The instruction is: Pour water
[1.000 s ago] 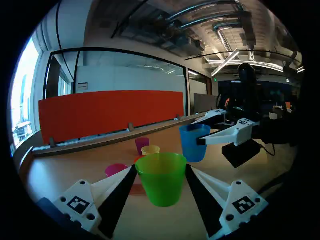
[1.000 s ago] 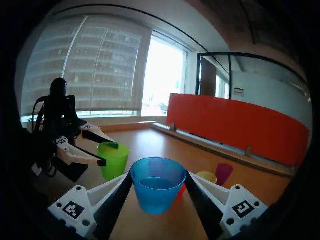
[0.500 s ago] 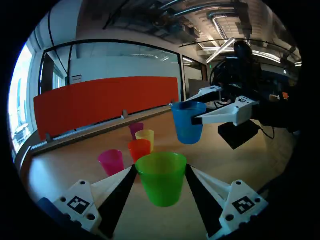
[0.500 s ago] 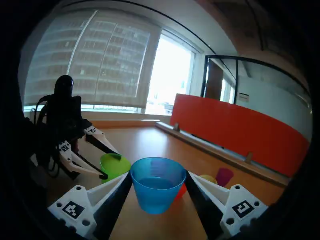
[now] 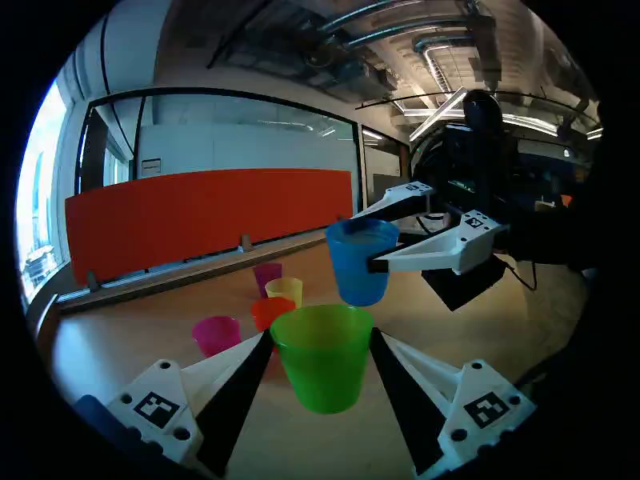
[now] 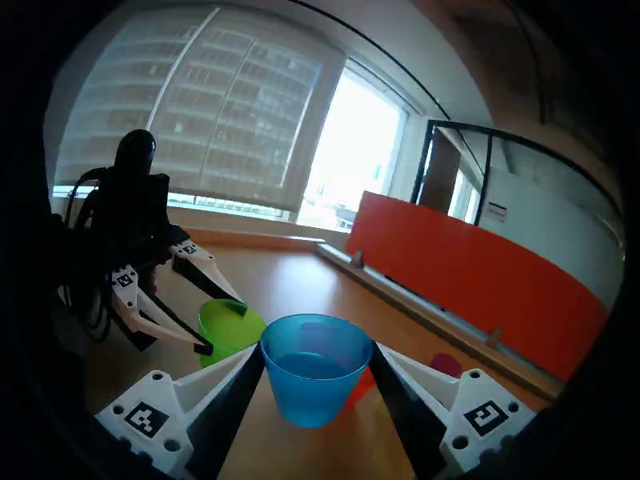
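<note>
Your left gripper point(image 5: 320, 338) is held level and low over the surface point(image 5: 136, 360). Both fingers press the sides of the green cup point(image 5: 322, 364), so it's closed to cup width. The cup is upright, long axis vertical, mouth up.

Your right gripper point(image 6: 316, 350) is clamped the same way on the blue cup point(image 6: 314, 384), one finger on each side. That cup is also upright, mouth up, with water visible in the lower part.

In the left gripper view the blue cup hangs above the surface, just behind the green cup and a bit to its right, with its base above the green rim. The two cups aren't touching. The right gripper comes in from the right side, and the dark handle and cable sit behind it.

In the right gripper view the green cup sits lower and to the left, and you look down into its mouth.

Standing on the surface past the green cup are a pink cup point(image 5: 216, 334), an orange cup point(image 5: 270, 310), a yellow cup point(image 5: 285, 290) and a purple cup point(image 5: 268, 276). They're clustered close together, beyond both held cups. An orange partition point(image 5: 208, 212) runs along the far edge.
</note>
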